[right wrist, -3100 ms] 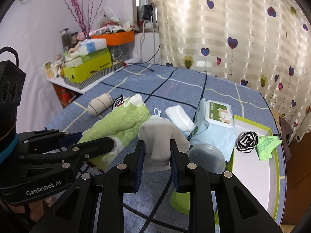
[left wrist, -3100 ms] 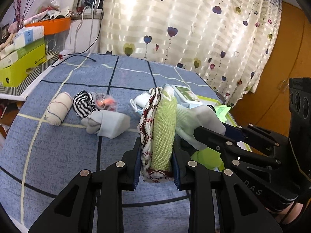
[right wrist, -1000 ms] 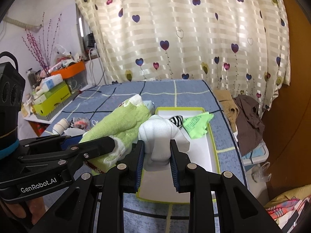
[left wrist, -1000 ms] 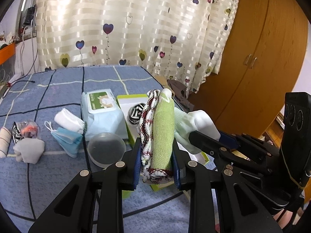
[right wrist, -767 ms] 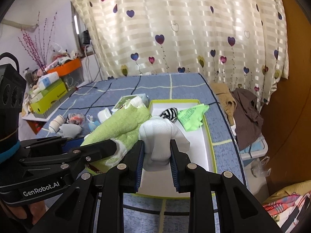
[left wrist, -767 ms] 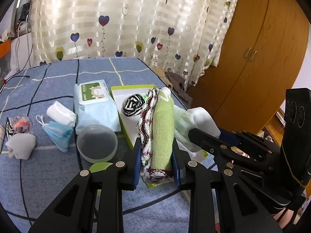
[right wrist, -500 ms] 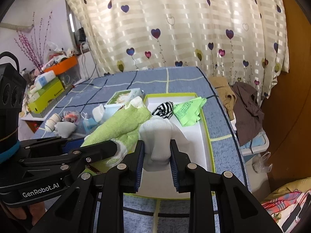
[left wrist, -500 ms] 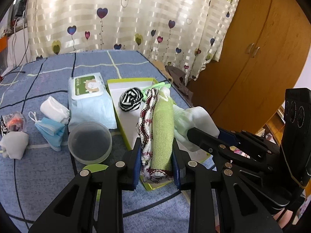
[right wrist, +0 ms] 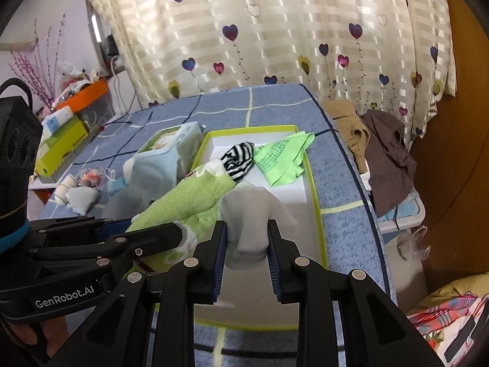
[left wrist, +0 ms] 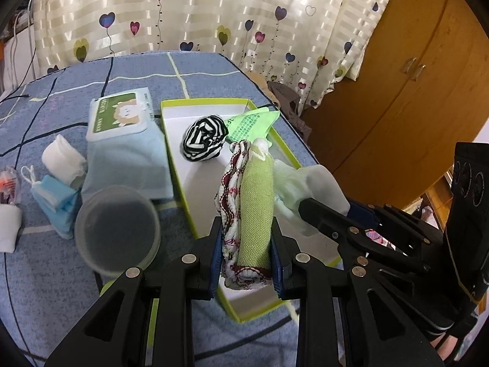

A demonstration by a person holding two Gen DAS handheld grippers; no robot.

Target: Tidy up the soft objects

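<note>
You have the green towel roll (left wrist: 255, 211) pinched upright in the left gripper (left wrist: 246, 253), its jaws partly closed and pressing on the cloth, over the near end of the green-rimmed tray (left wrist: 171, 140). It is soft and light and should squash rather than slip, so a hold around the middle of the roll suits it; a loose edge would likely unroll.

Just beside it, the right gripper (right wrist: 247, 253) has its jaws drawn close on a pale grey sock bundle (right wrist: 249, 214), equally limp, also above the tray. Farther back in the tray lie a black-and-white striped sock ball (left wrist: 203, 140) and a flat green cloth (right wrist: 282, 156) with fine print too small to read.

Left of the tray sits a wet-wipe pack (left wrist: 122, 116) with a green label; its wording is blurred, possibly with a cartoon animal. The side of the left gripper reads "GenRobot.AI".
</note>
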